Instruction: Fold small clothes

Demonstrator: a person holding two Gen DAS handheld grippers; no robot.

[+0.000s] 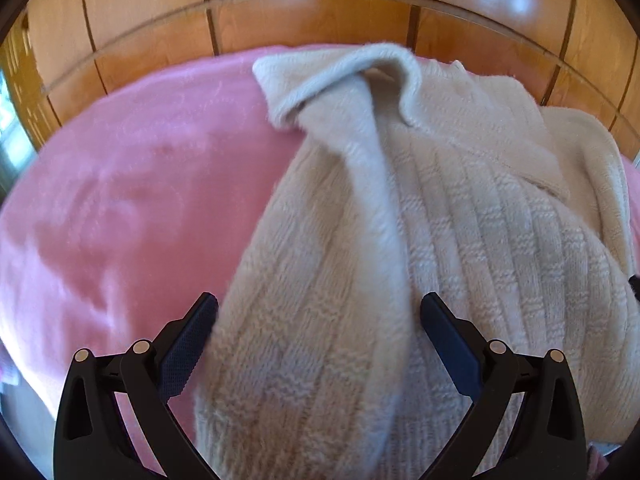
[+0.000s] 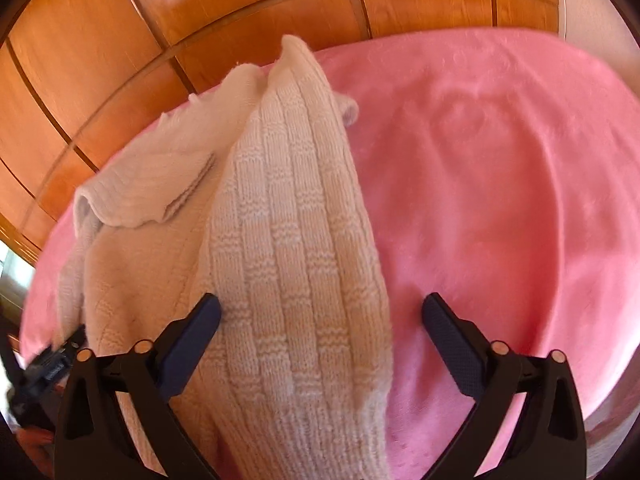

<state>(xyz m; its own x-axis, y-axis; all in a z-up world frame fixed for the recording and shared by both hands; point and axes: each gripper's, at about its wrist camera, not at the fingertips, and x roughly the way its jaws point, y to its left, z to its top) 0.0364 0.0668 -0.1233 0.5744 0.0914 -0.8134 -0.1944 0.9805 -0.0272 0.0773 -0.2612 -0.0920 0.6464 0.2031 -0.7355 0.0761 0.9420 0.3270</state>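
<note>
the left gripper [image 1: 318,320] stands with its jaws spread wide, and the near part of the cream knit sweater [image 1: 420,240] runs up between them without being pinched. the right gripper [image 2: 320,320] is likewise spread; the ribbed panel of the same sweater [image 2: 288,248] passes between its fingers and sits against the left one, while the right finger hangs over bare pink cover. neither gripper holds cloth at this moment.

outward from the jaws, the sweater lies on a pink blanket [image 1: 120,200] spread over the surface. both side portions look turned in over the body, forming a long narrow stack. a sleeve [image 1: 360,184] runs lengthwise along the top in the left wrist view, and its cuff [image 1: 320,80] curls open at the far end. a loose flap [image 2: 144,184] rests on the left side in the right wrist view. behind the blanket stands a wooden panelled wall [image 1: 320,12].

judged step: the lengthwise folds appear done and the hem end sits nearest both grippers, so the crosswise fold is probably next.

the next move calls for each gripper to close on one near corner of the stack, taking all layers together. the knit is thick and soft, so a shallow pinch may take only the top layer. the lift should be level and carried toward the far end, keeping the sleeve from sliding off.
</note>
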